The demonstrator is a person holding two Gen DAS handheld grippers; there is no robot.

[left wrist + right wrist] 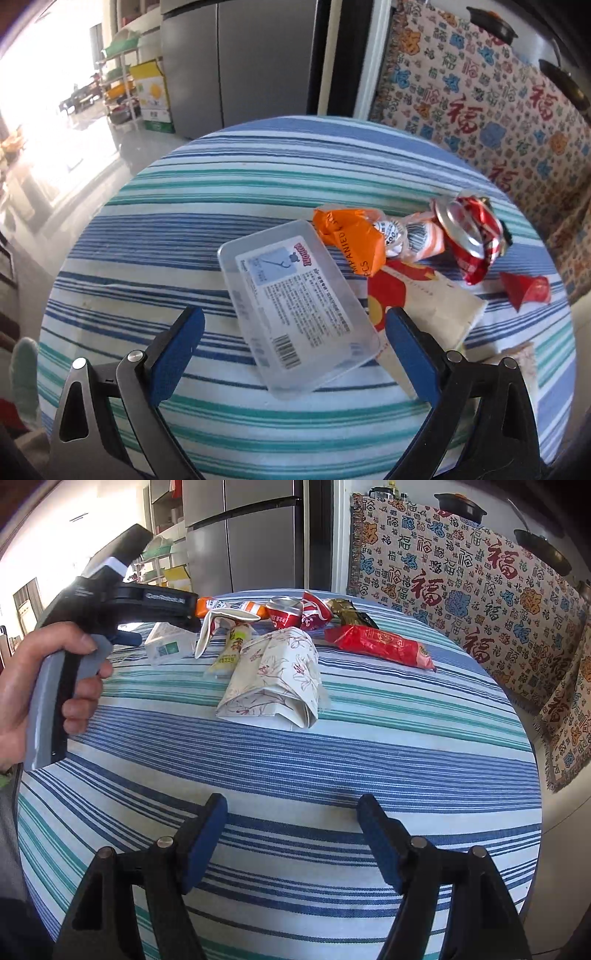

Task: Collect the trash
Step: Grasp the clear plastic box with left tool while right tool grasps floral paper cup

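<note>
On the desk (369, 760) lie one clear box (295, 314), one crushed can (286, 616), one flowered paper pack (275, 679), one long red wrapper (380, 646), one orange wrapper (351, 236) and one gold wrapper (349, 614).

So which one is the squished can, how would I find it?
Start at the round table with the blue and green striped cloth. Look to its far side, where the litter is piled near the patterned blanket. The crushed red metal drink can lies there among soft wrappers, the only shiny thing with a silver round top.

orange wrapper (354, 236): "PANIED" | patterned throw (461, 587): "福" | clear box (295, 314) label: unreadable
</note>
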